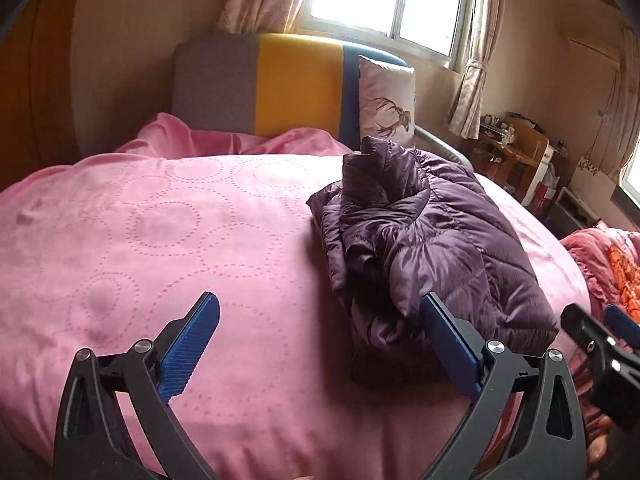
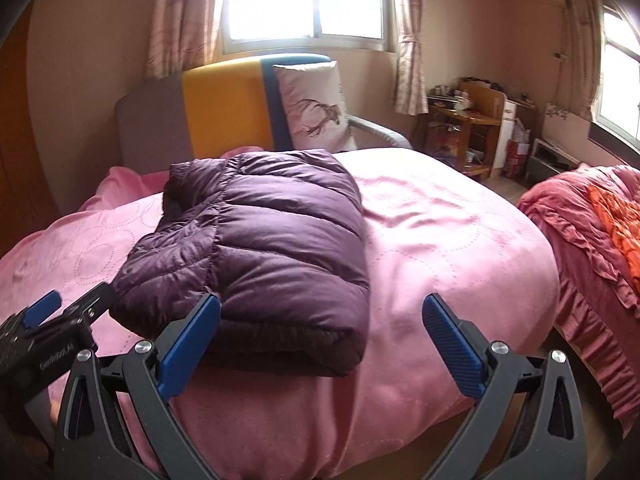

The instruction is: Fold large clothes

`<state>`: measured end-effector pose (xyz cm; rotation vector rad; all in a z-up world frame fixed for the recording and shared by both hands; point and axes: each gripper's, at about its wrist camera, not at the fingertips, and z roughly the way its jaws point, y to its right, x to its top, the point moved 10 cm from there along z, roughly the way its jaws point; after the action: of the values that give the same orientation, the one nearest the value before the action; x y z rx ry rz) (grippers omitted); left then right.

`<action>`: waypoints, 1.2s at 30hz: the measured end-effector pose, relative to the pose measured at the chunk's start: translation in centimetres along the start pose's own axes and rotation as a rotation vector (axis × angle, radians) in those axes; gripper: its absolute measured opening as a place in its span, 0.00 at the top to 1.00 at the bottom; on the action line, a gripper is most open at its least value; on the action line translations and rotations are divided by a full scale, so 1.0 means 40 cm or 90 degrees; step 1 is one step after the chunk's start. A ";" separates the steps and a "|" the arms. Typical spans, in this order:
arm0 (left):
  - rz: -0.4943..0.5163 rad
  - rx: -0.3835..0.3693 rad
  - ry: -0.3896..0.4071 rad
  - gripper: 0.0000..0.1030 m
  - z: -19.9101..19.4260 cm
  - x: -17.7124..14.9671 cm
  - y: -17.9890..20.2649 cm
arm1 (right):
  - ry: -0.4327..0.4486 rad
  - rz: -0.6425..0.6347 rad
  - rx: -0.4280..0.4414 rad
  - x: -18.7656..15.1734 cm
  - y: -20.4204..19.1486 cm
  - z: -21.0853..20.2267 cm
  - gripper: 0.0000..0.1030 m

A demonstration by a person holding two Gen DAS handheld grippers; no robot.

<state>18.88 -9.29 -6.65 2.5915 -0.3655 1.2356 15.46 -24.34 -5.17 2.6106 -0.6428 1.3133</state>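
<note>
Folded purple puffer jacket (image 2: 256, 252) at frame centre on pink bed (image 2: 440, 240), left tool (image 1: 320, 344) spread wide, empty, right tool (image 2: 322, 344) spread wide, empty, deer pillow (image 2: 316, 108) upper centre

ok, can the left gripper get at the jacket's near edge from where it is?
Probably yes. The left gripper is open, and its right-hand finger already sits against the purple jacket. Only bare pink bedspread lies around it.

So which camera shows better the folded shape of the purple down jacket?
The right wrist view: the purple down jacket lies there as a neat bundle, its top and front edge visible. The left wrist view shows only its bunched side.
</note>
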 end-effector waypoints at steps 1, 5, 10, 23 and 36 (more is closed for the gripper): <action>0.004 0.004 0.000 0.04 0.000 -0.004 0.003 | -0.001 0.006 -0.008 -0.006 0.007 -0.002 0.02; 0.026 0.024 -0.004 0.04 -0.019 -0.030 0.009 | -0.006 0.020 -0.047 -0.034 0.034 -0.001 0.02; 0.016 0.020 -0.013 0.04 -0.026 -0.047 0.010 | -0.013 0.038 -0.067 -0.050 0.055 0.002 0.02; -0.002 0.028 -0.013 0.04 -0.032 -0.053 0.004 | -0.021 0.031 -0.042 -0.046 0.031 -0.010 0.02; 0.017 0.042 -0.012 0.04 -0.035 -0.061 0.023 | -0.040 0.014 -0.044 -0.064 0.024 0.004 0.02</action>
<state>16.09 -9.41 -7.59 2.6635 -0.3692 1.2541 13.79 -24.47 -7.36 2.6061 -0.7141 1.1975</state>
